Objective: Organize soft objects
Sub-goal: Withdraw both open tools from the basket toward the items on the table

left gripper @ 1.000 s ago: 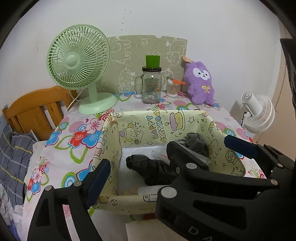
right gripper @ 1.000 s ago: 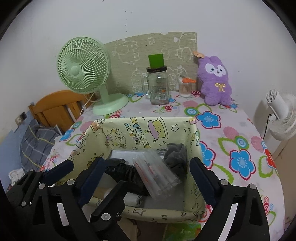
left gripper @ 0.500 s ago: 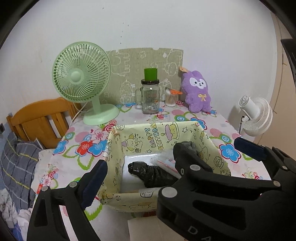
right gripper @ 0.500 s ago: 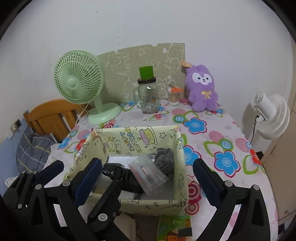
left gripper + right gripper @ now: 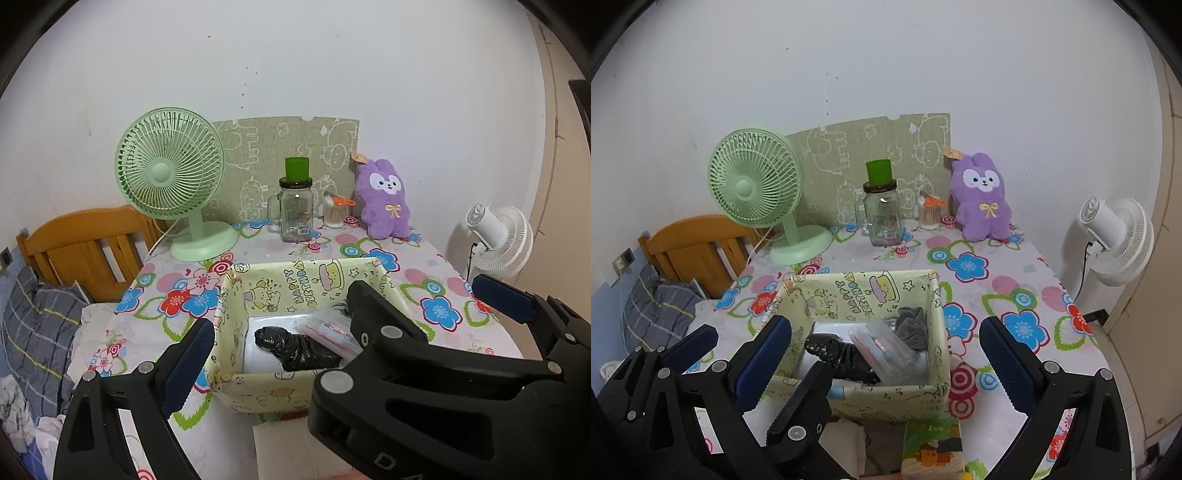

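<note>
A yellow cartoon-print fabric box (image 5: 295,280) (image 5: 864,291) stands on the flowered table. Inside lie a black crinkled bundle (image 5: 295,347) (image 5: 838,350), a clear plastic pack (image 5: 882,350) (image 5: 325,328) and a grey soft cloth (image 5: 912,325). A purple plush bunny (image 5: 386,199) (image 5: 984,199) sits upright at the back by the wall. My left gripper (image 5: 343,332) is open and empty, held above and in front of the box. My right gripper (image 5: 886,354) is open and empty, just to its right; its body blocks part of the left wrist view.
A green desk fan (image 5: 173,177) (image 5: 757,184), a glass jar with a green cup on top (image 5: 295,210) (image 5: 881,210) and a small cotton-swab jar (image 5: 931,214) line the back. A white fan (image 5: 1115,240) stands off the right edge. A wooden bed frame (image 5: 85,247) is at left.
Both grippers have drawn back and up from the box, which now looks smaller and farther away. Both stay open. The box's contents have not moved.
</note>
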A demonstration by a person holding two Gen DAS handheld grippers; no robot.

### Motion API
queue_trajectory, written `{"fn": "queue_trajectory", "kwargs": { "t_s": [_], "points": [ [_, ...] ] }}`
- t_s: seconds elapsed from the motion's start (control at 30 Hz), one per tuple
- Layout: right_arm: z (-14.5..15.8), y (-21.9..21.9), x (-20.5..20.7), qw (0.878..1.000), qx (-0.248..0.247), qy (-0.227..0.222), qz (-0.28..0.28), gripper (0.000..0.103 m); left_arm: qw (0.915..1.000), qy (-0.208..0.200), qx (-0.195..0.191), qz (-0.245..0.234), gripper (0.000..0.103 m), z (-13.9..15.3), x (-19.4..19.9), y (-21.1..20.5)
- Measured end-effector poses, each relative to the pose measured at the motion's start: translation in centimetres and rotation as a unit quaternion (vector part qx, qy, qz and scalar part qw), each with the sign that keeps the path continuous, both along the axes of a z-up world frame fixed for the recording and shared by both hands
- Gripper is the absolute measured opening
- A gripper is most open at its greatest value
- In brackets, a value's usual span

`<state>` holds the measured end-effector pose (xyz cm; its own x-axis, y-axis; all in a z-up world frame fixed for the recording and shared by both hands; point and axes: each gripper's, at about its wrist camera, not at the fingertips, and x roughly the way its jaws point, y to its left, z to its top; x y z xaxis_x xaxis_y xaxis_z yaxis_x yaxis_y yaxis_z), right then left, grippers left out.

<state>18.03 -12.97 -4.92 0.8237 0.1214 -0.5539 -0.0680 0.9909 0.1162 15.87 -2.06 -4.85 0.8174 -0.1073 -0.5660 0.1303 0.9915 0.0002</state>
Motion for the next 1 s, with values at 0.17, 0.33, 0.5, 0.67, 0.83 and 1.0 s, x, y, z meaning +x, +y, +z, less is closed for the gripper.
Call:
{"fn": "queue_trajectory", "kwargs": {
  "t_s": [0.17,0.33,0.5,0.67,0.83,1.0],
  "points": [
    [0.5,-0.1,-1.3,1.0,-0.003,0.002,0.005,0.103,1.0,-0.006,0.001,-0.003,0.094,0.4,-1.2,-0.1],
    [1.1,-0.4,-2.8,1.0,-0.006,-0.001,0.0,0.103,1.0,-0.006,-0.003,-0.006,0.094,0.7,-2.4,-0.3],
    [1.4,-0.7,-4.0,1.0,-0.006,-0.009,-0.002,0.103,0.9999,-0.013,-0.005,-0.006,0.094,1.0,-3.6,-0.6],
    [1.7,-0.7,-5.2,1.0,-0.012,-0.014,-0.004,0.103,0.9997,-0.021,-0.007,-0.007,0.093,1.1,-4.7,-0.7],
    [1.9,-1.1,-6.6,1.0,-0.012,-0.02,-0.007,0.103,0.9996,-0.026,-0.009,-0.012,0.092,1.2,-6.0,-1.0],
    [1.9,-1.3,-7.8,1.0,-0.014,-0.026,-0.007,0.103,0.9994,-0.027,-0.015,-0.014,0.091,1.2,-7.0,-1.1]
  ]
}}
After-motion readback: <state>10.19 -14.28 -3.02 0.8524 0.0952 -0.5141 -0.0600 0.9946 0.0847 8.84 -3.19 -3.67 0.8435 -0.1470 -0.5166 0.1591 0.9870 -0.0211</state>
